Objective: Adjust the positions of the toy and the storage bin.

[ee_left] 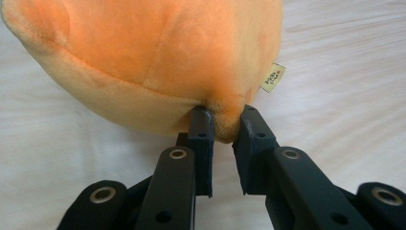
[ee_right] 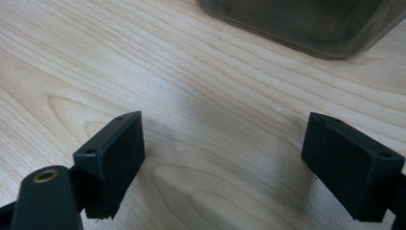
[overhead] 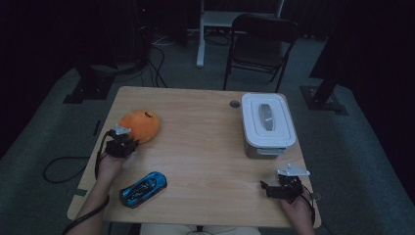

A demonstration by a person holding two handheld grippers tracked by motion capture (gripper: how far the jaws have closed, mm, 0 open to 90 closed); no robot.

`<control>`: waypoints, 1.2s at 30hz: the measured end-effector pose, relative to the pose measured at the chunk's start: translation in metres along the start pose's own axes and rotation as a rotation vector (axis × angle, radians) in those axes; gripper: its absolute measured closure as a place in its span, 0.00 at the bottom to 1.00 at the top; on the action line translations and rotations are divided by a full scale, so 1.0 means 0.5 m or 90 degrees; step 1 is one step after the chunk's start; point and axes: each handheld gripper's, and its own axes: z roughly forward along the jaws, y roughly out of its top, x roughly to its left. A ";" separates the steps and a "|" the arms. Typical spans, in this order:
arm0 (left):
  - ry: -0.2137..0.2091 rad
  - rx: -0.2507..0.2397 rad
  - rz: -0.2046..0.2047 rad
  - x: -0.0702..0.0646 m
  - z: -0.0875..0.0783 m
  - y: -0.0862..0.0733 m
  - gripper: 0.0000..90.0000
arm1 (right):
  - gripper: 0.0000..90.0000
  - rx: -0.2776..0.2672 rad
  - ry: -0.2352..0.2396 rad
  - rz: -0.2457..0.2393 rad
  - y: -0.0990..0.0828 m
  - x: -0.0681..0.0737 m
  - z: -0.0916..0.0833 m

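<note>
Pinching only a fold of the orange plush toy, well left of the lidded white bin, the left gripper risked slipping. Blue toy car lay nearer. Right gripper idled, jaws apart.

Left gripper fingers pinched nearly together; right gripper fingers spread wide.

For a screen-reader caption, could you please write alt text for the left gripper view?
The left tongs, black and two-jawed, are shut on a pinched fold at the lower edge of a round orange plush toy on a pale wooden table. A small cream fabric tag sticks out of the toy's right side.
</note>
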 end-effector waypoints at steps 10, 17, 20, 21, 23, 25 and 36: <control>-0.122 0.003 0.052 -0.066 -0.053 -0.018 0.77 | 0.16 0.000 0.000 0.000 0.000 0.000 0.000; -0.078 -0.036 0.030 -0.050 -0.104 0.019 0.39 | 0.16 0.000 0.000 0.000 0.000 0.000 0.000; -0.050 -0.042 0.002 -0.035 -0.105 0.049 0.26 | 0.16 0.000 0.000 0.000 0.000 0.000 0.000; -0.046 -0.041 -0.005 -0.031 -0.103 0.056 0.17 | 0.16 0.000 0.000 0.000 0.000 0.000 0.000; -0.048 -0.035 -0.009 -0.026 -0.095 0.073 0.16 | 0.16 0.000 0.000 0.000 0.000 0.000 0.000; -0.049 -0.035 0.001 -0.025 -0.087 0.091 0.13 | 0.16 0.000 0.000 0.000 0.000 0.000 0.000; -0.015 -0.022 0.081 -0.033 -0.013 0.144 0.42 | 0.16 0.000 0.000 0.000 0.000 0.000 0.000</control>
